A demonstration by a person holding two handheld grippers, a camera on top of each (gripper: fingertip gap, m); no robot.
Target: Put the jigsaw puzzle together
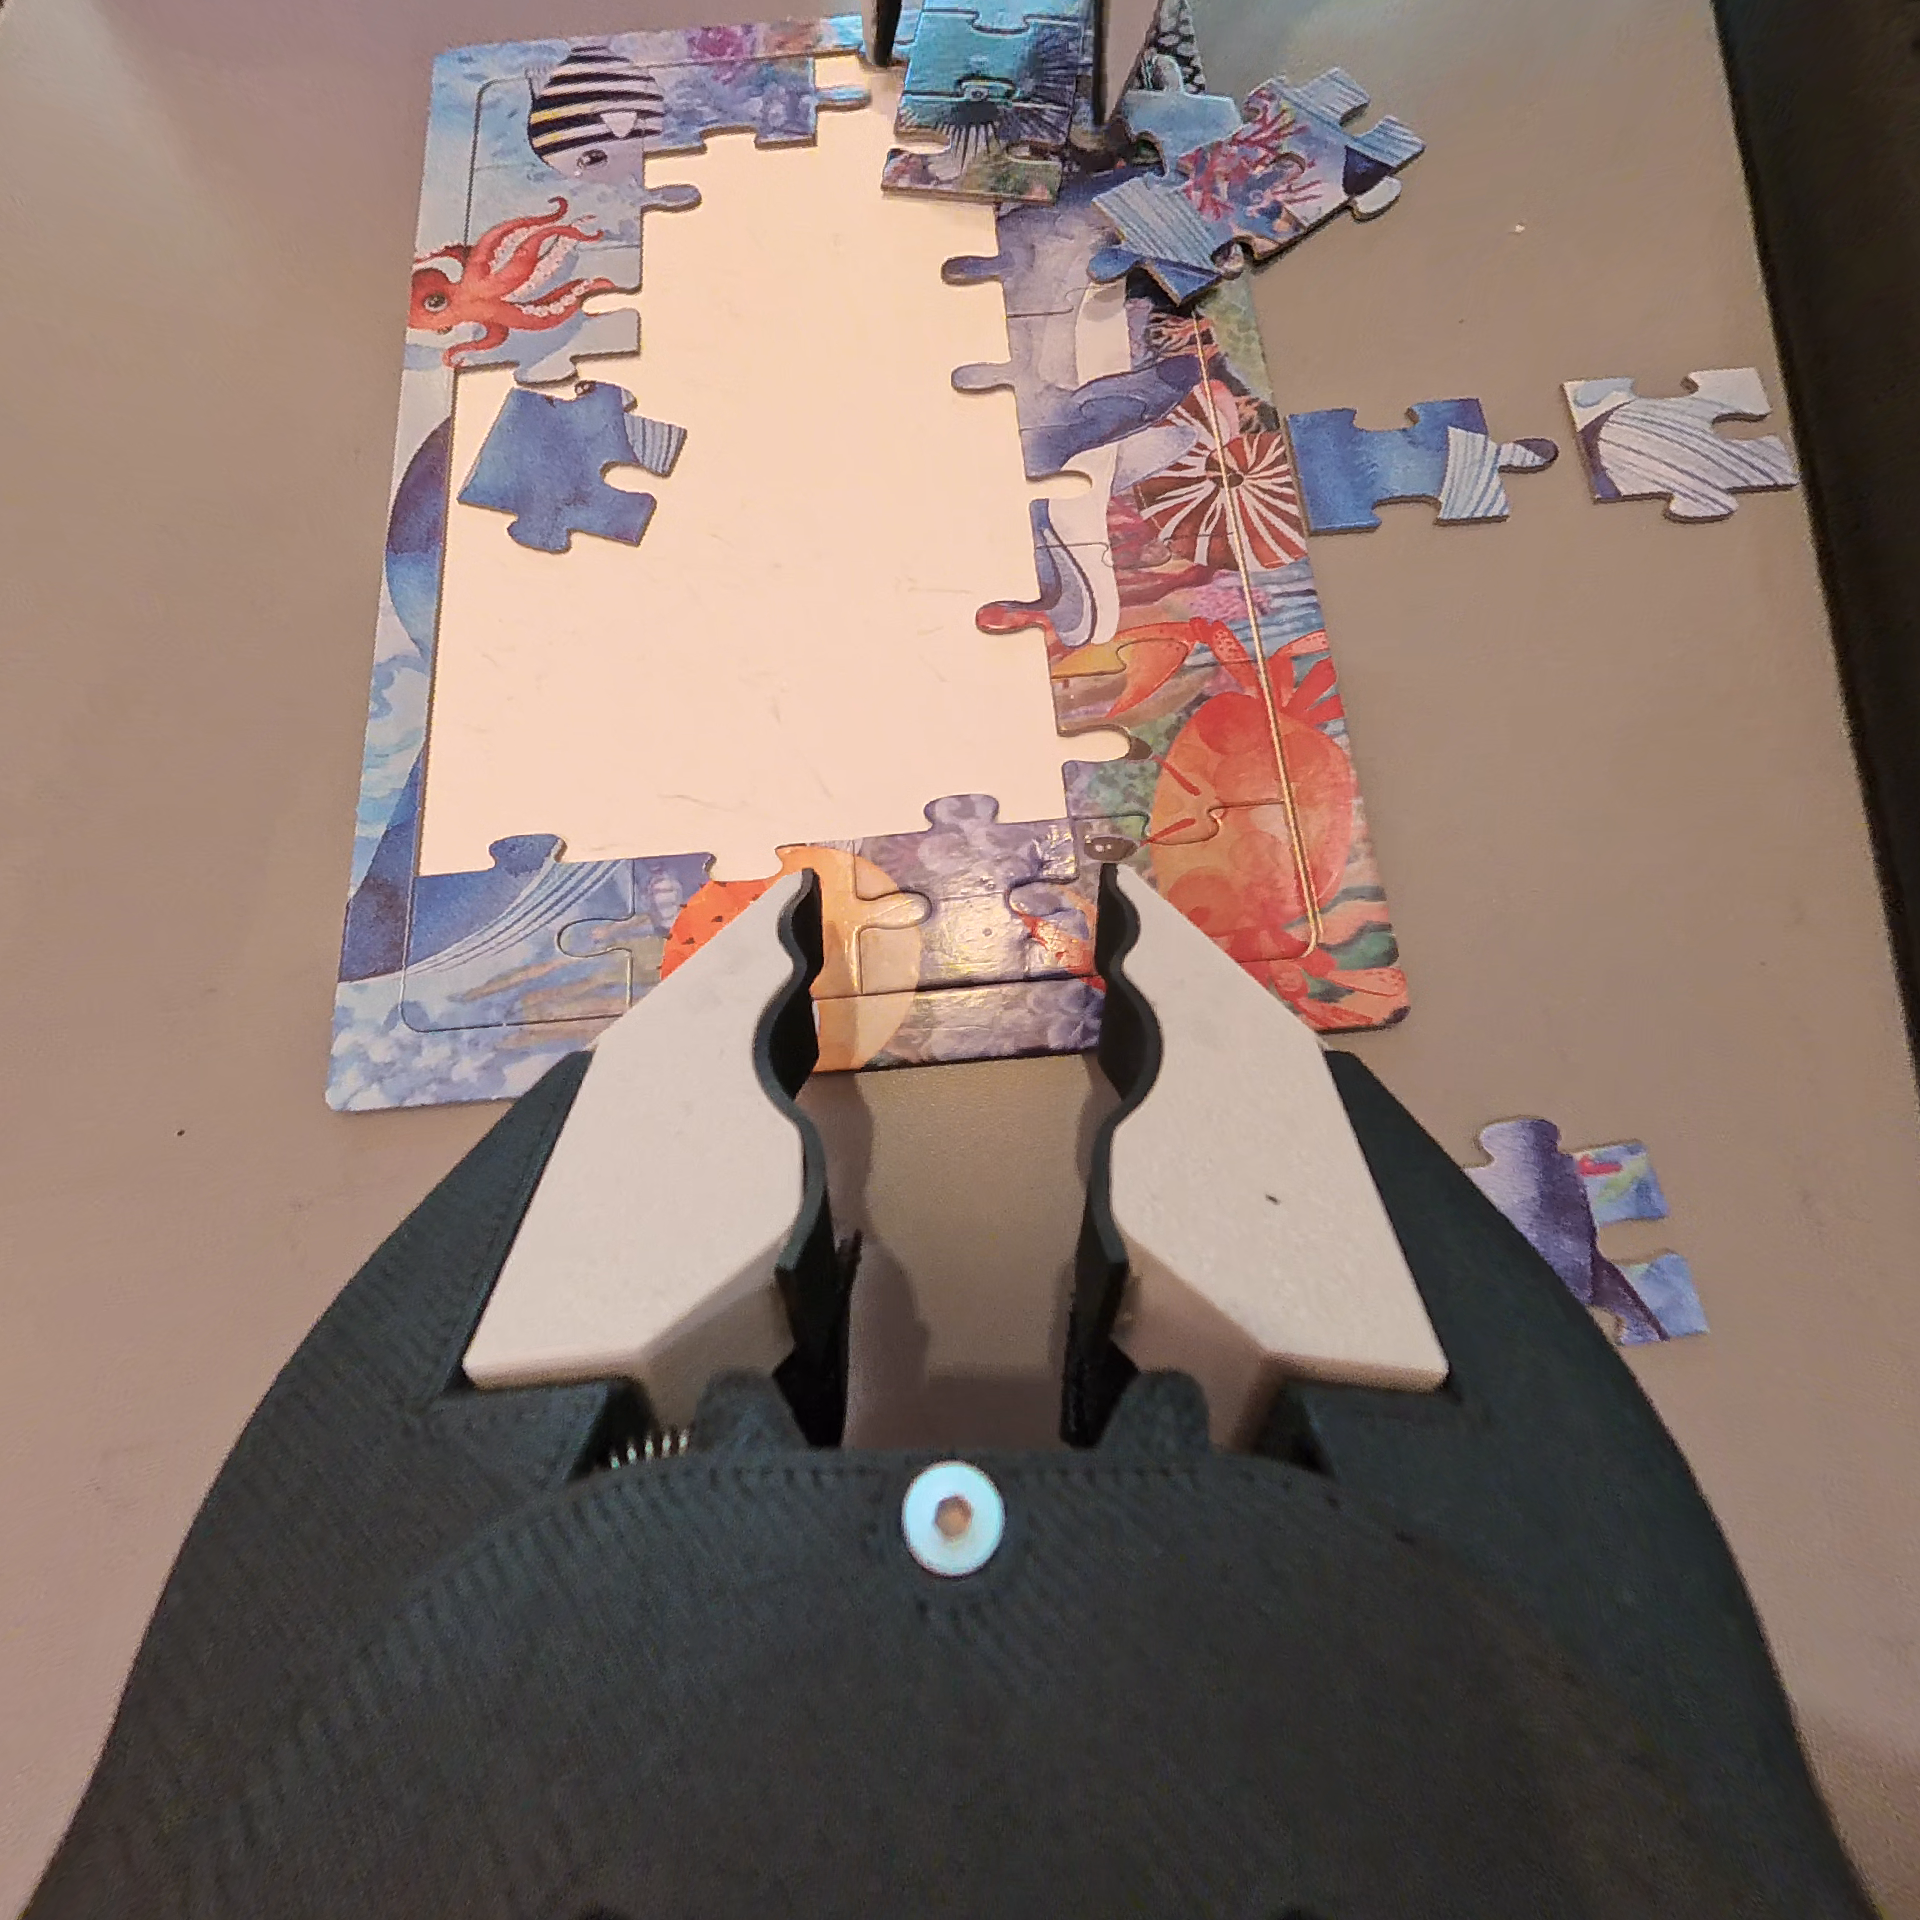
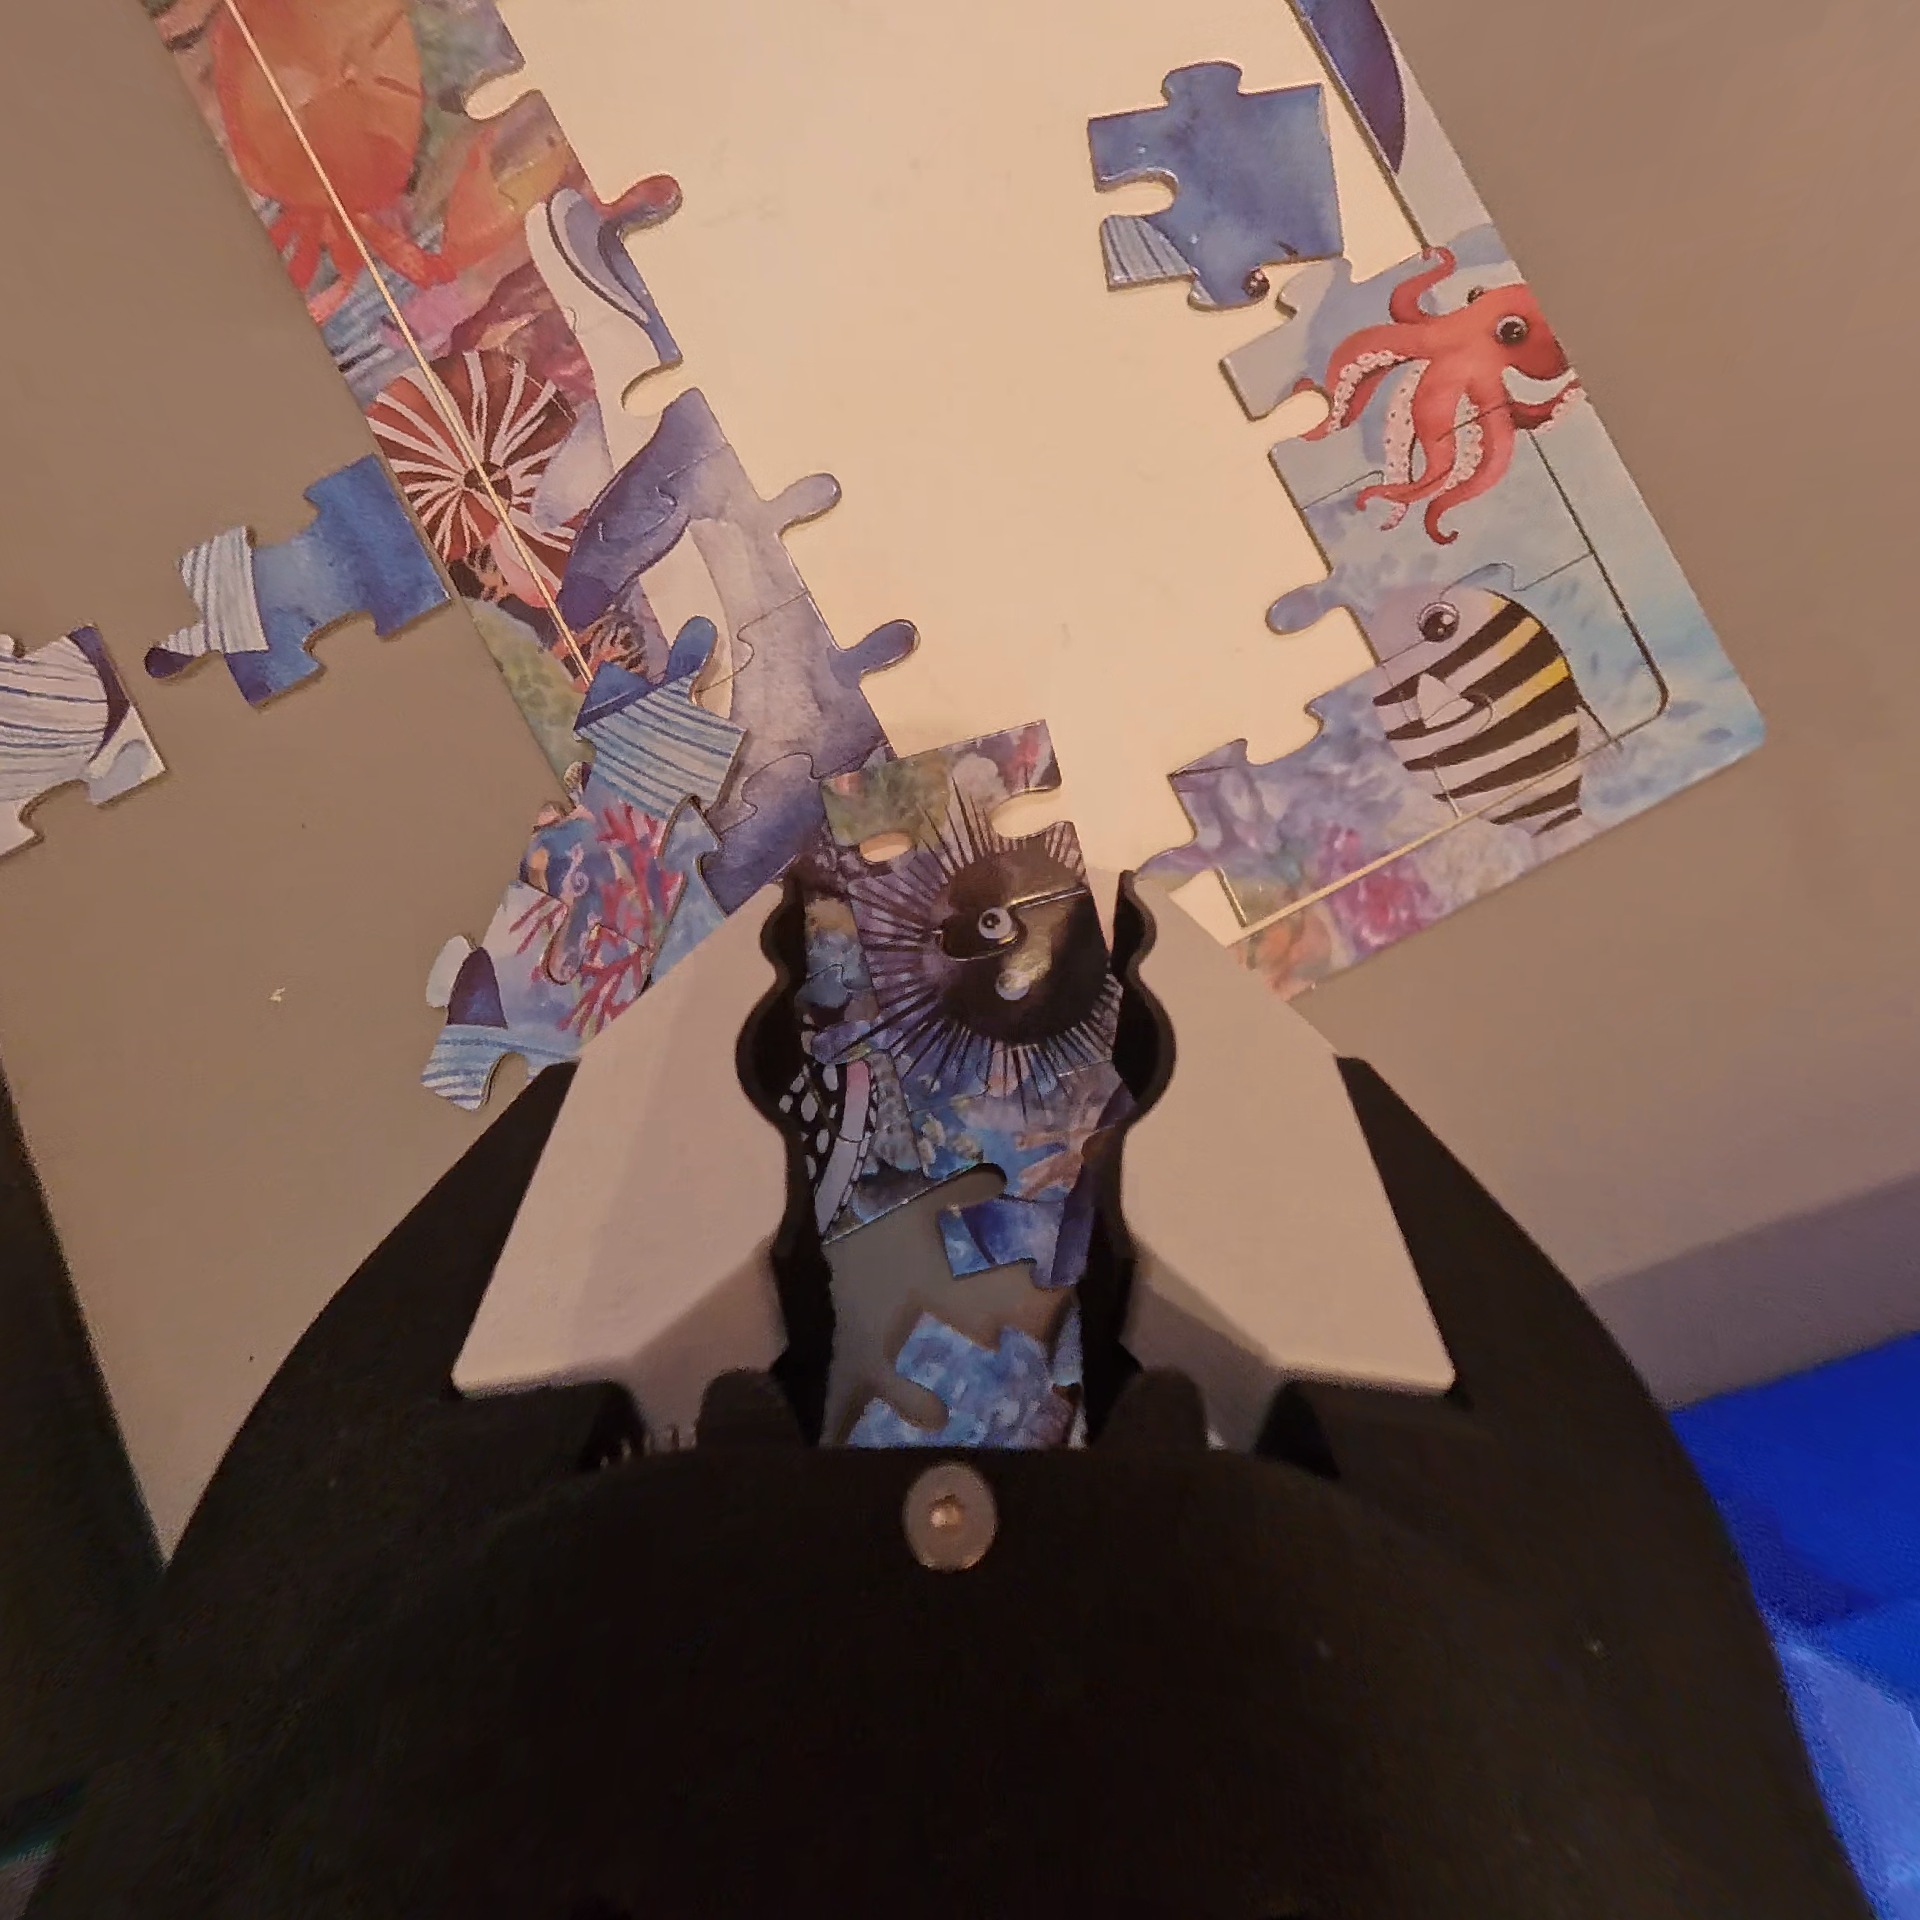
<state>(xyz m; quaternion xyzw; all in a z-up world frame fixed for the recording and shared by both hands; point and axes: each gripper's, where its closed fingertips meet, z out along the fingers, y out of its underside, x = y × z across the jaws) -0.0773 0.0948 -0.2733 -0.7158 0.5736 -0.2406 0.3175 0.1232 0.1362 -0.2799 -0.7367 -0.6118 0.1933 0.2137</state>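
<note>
Blue sea-urchin cluster of joined pieces (image 2: 977,997) sits between right gripper (image 2: 951,883) jaws, seemingly clamped, at puzzle tray (image 2: 935,364) corner gap. Left gripper (image 1: 961,883) hovers half-open, empty. Next: align, press flat.

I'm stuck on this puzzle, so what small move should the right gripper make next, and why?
Probably lower the sea urchin pieces held in the right gripper onto the bare cream board ahead. The jaws look clamped on that joined cluster right at the tray's open edge, while the left gripper hangs open and empty.

Orange octopus (image 1: 499,286) and black-striped fish (image 1: 594,116) on the blue puzzle (image 1: 1174,499).
</note>
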